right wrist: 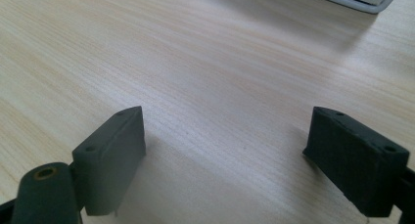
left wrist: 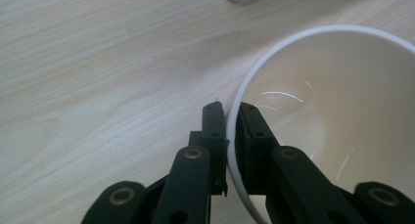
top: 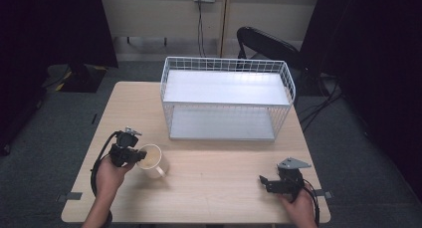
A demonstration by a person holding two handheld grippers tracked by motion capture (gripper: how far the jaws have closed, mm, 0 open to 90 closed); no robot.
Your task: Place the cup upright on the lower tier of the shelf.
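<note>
One step looks done: the left gripper is clamped on the mug rim. Lifting it toward the wire rack remains; the right gripper waits, jaws apart.

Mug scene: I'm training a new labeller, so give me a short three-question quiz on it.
1. True or false: the left gripper is shut on the mug rim, one jaw inside and one outside.
2. The right gripper is: A) open above the bare table; B) shut on the mug; C) inside the rack.
3. What stands at the table's far side?

Key
1. True.
2. A.
3. A white wire rack with two shelves.
</note>
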